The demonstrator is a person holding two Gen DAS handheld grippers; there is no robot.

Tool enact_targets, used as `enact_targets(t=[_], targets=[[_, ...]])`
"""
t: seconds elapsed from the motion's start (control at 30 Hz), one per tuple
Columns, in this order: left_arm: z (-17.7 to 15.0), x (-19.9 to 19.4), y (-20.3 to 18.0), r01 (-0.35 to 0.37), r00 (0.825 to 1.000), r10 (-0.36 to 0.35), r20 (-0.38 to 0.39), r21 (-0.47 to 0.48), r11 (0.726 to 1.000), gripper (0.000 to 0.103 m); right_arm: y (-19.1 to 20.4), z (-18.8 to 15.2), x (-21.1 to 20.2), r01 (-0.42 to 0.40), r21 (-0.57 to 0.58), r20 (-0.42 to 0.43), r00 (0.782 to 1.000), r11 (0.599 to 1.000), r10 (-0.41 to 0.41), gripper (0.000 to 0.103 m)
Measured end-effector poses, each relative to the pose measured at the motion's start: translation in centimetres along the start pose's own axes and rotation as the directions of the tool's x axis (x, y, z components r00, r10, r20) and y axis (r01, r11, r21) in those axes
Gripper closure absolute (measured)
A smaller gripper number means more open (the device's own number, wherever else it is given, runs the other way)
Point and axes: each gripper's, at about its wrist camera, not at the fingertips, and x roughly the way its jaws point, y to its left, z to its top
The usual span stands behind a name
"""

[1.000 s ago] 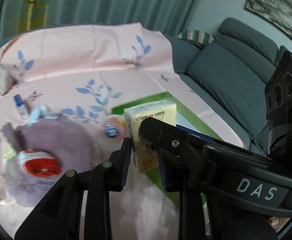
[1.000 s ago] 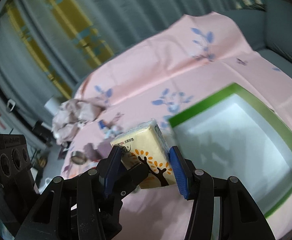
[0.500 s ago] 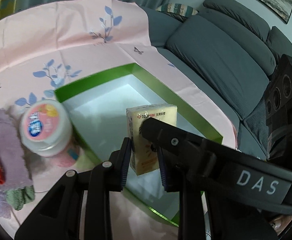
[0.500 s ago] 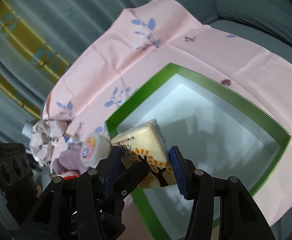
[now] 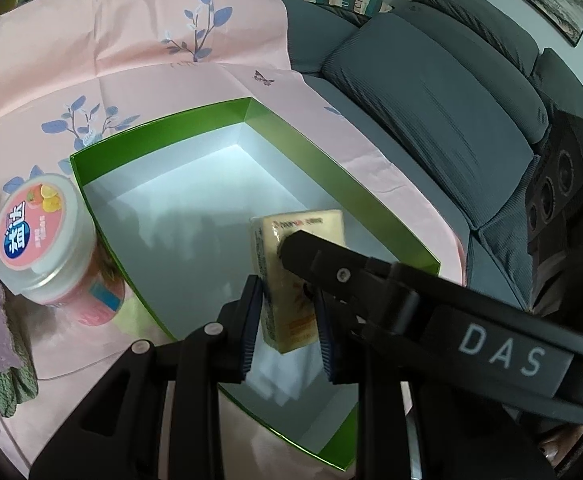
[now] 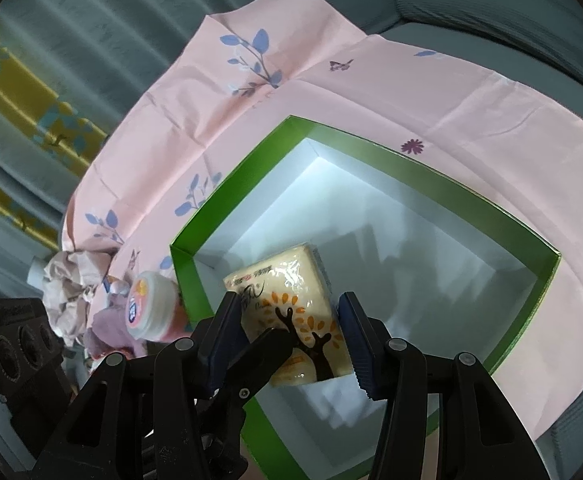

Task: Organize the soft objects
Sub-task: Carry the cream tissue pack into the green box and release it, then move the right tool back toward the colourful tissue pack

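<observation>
Item: yellow tissue pack [image 6: 291, 320], held by both your grippers over the green box [image 5: 331, 168].
Your left gripper [image 5: 289, 320] clamps its narrow sides; your right gripper [image 6: 289, 330] clamps its broad faces; pink-lidded tub [image 5: 43, 236] beside the box wall; pink cloth [image 6: 471, 100] beneath.

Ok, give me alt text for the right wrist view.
Both grippers, right and left, clamp one yellow tissue pack over the green box, whose white inside looks empty. A pink-lidded tub stands beside the box on the pink floral cloth.
</observation>
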Motion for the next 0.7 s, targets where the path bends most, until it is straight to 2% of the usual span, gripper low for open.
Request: enact_targets(t=[0.1, 0.13, 0.17, 0.23, 0.3, 0.4, 0.6, 0.7], targets=[[0.0, -0.3, -0.1, 0.003, 1.0, -0.003, 0.003, 0.001, 1.0, 0.074, 0.0, 0.0, -0.2, -0.007, 0.005, 0.008, 1.0, 1.0, 0.007, 0.049], [0.0, -0.5, 0.0, 0.003, 1.0, -0.003, 0.008, 0.0, 1.0, 0.072, 0.0, 0.0, -0.3, -0.01, 0.005, 0.011, 1.0, 1.0, 0.01, 0.045], [0.0, -0.8, 0.0, -0.001, 1.0, 0.001, 0.012, 0.0, 1.0, 0.067, 0.0, 0.0, -0.4, -0.012, 0.004, 0.019, 1.0, 1.0, 0.011, 0.038], [-0.1, -1.4, 0.2, -0.01, 1.0, 0.01, 0.026, -0.001, 1.0, 0.055, 0.2, -0.1, -0.8, -0.011, -0.001, 0.039, 0.999, 1.0, 0.011, 0.032], [-0.2, -2.3, 0.6, -0.016, 0.999, 0.017, 0.043, -0.016, 1.0, 0.04, 0.6, -0.2, -1.2, -0.016, -0.011, 0.06, 0.998, 1.0, 0.017, 0.03], [-0.5, -3.9, 1.2, -0.03, 0.997, 0.032, 0.07, -0.035, 0.999, 0.026, 1.3, -0.3, -1.5, -0.033, -0.03, 0.072, 0.997, 0.999, 0.035, 0.021], [-1.2, -8.2, 3.1, -0.086, 0.987, 0.094, 0.131, -0.071, 0.994, 0.011, 4.0, -1.0, -1.8, -0.07, -0.103, 0.072, 0.994, 0.992, 0.078, 0.017], [-1.8, -11.0, 4.9, -0.139, 0.973, 0.155, 0.172, -0.103, 0.985, 0.007, 6.1, -1.6, -1.9, -0.101, -0.156, 0.067, 0.991, 0.983, 0.112, 0.014]])
